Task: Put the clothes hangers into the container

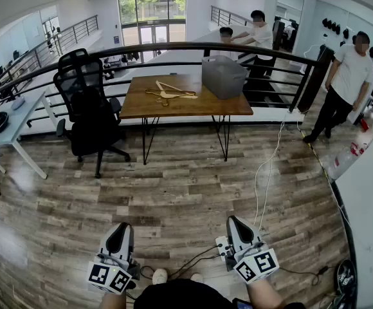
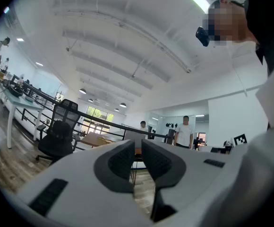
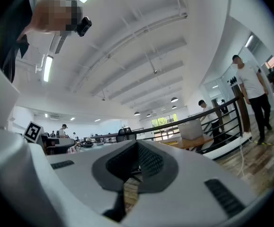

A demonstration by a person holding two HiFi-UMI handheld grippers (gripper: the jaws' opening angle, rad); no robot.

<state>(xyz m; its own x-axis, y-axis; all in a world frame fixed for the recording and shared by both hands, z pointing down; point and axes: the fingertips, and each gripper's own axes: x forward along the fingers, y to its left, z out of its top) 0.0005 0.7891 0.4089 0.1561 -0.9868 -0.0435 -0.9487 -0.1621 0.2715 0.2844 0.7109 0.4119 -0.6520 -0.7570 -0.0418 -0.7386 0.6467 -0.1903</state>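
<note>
Several wooden clothes hangers (image 1: 169,93) lie in a loose pile on the left half of a wooden table (image 1: 193,105) far ahead. A grey container (image 1: 224,76) stands on the table's right half. My left gripper (image 1: 120,228) and right gripper (image 1: 235,223) are held low and close to my body, pointing level toward the table, well short of it. Both are shut with nothing between the jaws. In the left gripper view the left gripper (image 2: 137,148) points at the container (image 2: 133,135). In the right gripper view the container (image 3: 192,128) and hangers (image 3: 169,143) lie right of the right gripper (image 3: 136,149).
A black office chair (image 1: 87,108) stands left of the table, and a white desk (image 1: 19,118) farther left. A dark railing (image 1: 173,47) runs behind the table. White cables (image 1: 263,172) trail over the wood floor at right. A person (image 1: 347,82) stands at the right; others are behind the railing.
</note>
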